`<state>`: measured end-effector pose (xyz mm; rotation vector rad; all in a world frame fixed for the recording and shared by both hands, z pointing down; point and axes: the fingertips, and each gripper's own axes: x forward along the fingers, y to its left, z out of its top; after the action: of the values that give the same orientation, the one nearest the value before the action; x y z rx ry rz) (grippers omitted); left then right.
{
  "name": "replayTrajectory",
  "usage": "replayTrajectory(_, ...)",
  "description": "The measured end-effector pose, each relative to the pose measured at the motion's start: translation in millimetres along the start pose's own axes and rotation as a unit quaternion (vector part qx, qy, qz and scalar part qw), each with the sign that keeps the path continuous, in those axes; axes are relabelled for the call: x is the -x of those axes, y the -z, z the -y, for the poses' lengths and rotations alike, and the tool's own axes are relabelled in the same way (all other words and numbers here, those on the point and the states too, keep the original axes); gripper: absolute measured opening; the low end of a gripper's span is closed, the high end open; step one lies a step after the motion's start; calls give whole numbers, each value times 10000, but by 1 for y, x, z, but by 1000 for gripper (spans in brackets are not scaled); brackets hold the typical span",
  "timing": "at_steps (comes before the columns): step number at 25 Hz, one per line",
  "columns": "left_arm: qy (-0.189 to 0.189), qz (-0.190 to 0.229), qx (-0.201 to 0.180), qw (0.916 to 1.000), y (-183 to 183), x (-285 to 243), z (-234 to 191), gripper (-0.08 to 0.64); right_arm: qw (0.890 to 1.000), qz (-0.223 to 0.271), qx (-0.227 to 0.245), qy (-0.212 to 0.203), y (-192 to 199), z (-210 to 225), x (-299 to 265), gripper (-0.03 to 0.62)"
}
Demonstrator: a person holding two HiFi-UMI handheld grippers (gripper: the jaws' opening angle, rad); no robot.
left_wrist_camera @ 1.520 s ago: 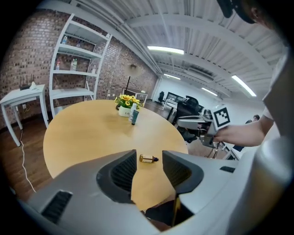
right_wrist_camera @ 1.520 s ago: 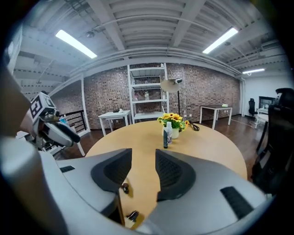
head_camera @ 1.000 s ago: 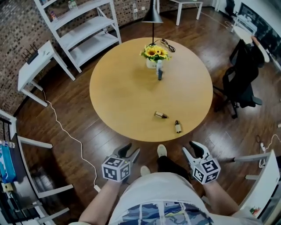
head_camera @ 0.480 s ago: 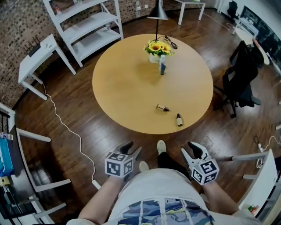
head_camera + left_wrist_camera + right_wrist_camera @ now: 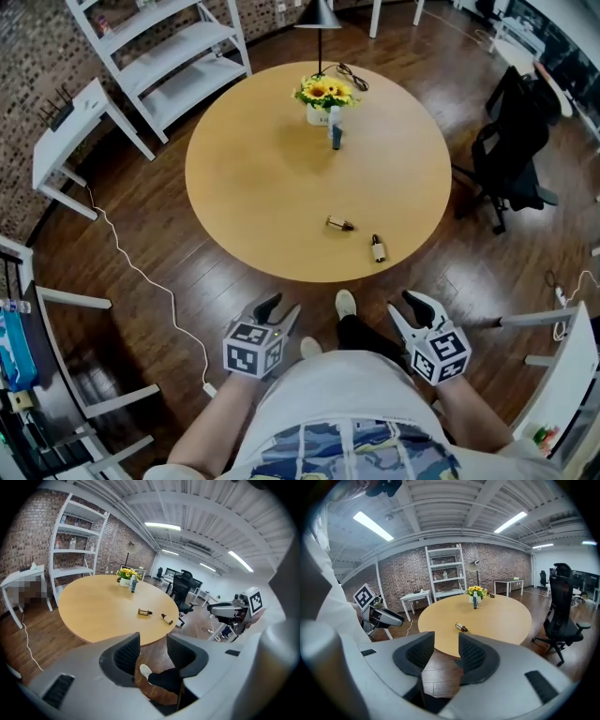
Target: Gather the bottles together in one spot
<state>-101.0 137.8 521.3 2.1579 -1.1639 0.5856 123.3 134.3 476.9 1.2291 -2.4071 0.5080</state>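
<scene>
Standing short of the round desk [image 5: 253, 178], we have gathered nothing yet; the three bottles sit in two separate places. The tall bottle [image 5: 335, 132] stands upright just beside the vase of sunflowers [image 5: 323, 97] at the far side; the brown bottle [image 5: 340, 223] lies on its side toward the near edge; the third bottle [image 5: 378, 247] lies near it, closer to the rim, not touching it. Our left hand-held gripper [image 5: 279, 309] has its jaws apart with nothing between them; our right hand-held gripper [image 5: 419, 305] is likewise open and empty; both hang over the wooden floor [image 5: 159, 272]. We judge the whole task is left; every bottle remains to be picked up.
</scene>
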Motion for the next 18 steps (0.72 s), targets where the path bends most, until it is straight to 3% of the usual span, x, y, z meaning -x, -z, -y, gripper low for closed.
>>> replayTrajectory(6, 271, -322, -311, 9986, -16, -41, 6, 218, 10000, -57, -58, -13, -4, 34, -16, 189)
replayTrajectory(10, 211, -544, -812, 9950, -36, -78, -1, 218, 9998, -108, -80, -124, -11, 59, -33, 189)
replayTrajectory(15, 356, -975, -1585, 9819, -68, -142, -9, 218, 9996, -102, -8, -258, -32, 100, -58, 189)
replayTrajectory(18, 476, -1279, -2143, 9672, -86, -182, -14, 218, 9994, -98, 25, -320, -45, 125, -69, 189)
